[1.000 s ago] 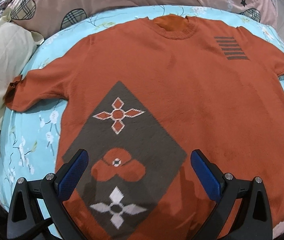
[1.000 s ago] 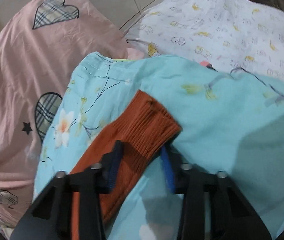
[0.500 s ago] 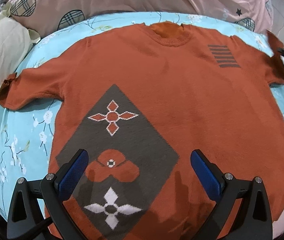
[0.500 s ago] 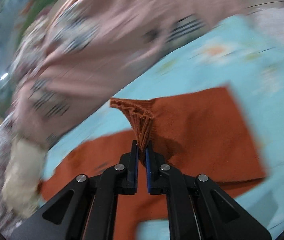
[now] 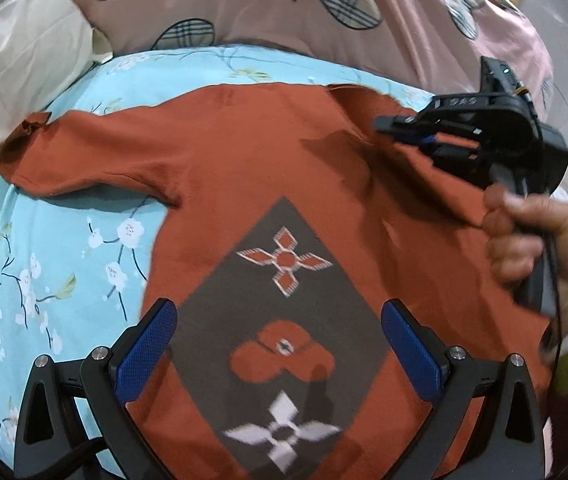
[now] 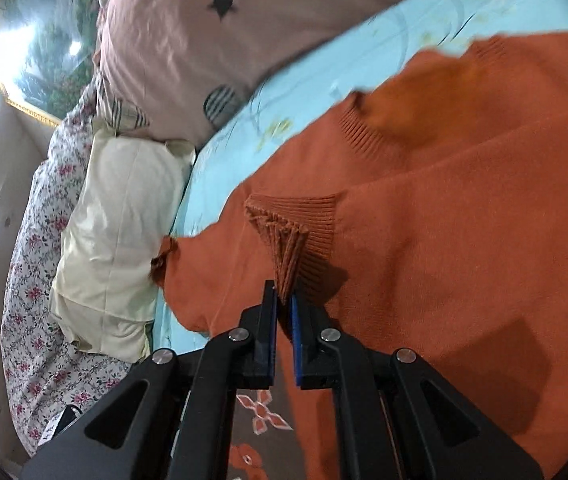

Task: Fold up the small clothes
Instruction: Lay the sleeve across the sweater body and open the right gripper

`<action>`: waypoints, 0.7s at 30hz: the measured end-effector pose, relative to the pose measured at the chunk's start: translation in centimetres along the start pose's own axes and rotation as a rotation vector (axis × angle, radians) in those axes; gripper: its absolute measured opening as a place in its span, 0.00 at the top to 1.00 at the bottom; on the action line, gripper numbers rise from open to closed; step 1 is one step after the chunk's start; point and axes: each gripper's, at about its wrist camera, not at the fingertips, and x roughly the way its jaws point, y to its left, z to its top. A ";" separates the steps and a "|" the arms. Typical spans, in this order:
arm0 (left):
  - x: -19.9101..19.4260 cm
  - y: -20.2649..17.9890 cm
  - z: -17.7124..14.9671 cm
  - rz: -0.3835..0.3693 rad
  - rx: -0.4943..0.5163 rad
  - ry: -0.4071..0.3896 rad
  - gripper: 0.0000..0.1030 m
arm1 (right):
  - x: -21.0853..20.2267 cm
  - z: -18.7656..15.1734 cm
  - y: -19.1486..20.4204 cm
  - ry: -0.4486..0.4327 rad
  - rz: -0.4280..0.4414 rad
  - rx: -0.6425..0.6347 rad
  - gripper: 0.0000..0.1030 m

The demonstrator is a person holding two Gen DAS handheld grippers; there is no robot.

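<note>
Right wrist view: right gripper [image 6: 284, 300] pinches the ribbed sleeve cuff [image 6: 295, 224] of the orange sweater [image 5: 244, 168], folded over the sweater's body. Left gripper [image 5: 280, 340] hangs wide apart above the near hem. Sweater lies on the blue floral bed sheet [image 5: 64, 248].

Knit wool-like cloth, printed cotton-like bedding, matt plastic tools

The orange sweater [image 5: 276, 168] is a soft, fuzzy matt knit with a ribbed cuff [image 6: 295, 220]; the blue sheet [image 5: 44, 248] and pink quilt [image 5: 268, 4] look like smooth printed cloth; the left gripper [image 5: 280, 344] is matt black plastic with 2 blue textured pads [image 5: 148, 344] and shiny metal screws.
</note>
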 end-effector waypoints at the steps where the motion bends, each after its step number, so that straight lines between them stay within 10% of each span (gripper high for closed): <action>1: 0.2 0.3 0.2 -0.005 -0.007 0.003 0.01 | 0.2 -0.5 -0.2 0.005 -0.007 -0.001 0.93; 7: 2.5 0.6 2.2 -0.054 -0.033 0.010 0.01 | 1.5 -0.7 -1.7 0.042 0.001 0.048 0.88; 10: 3.7 -0.3 3.2 -0.066 -0.018 0.000 0.01 | 0.9 -0.7 -2.2 0.054 0.005 0.082 0.69; 21: 12.3 -1.9 8.2 -0.122 -0.029 0.044 0.01 | -11.4 -6.0 -3.3 -0.178 -0.029 0.082 0.58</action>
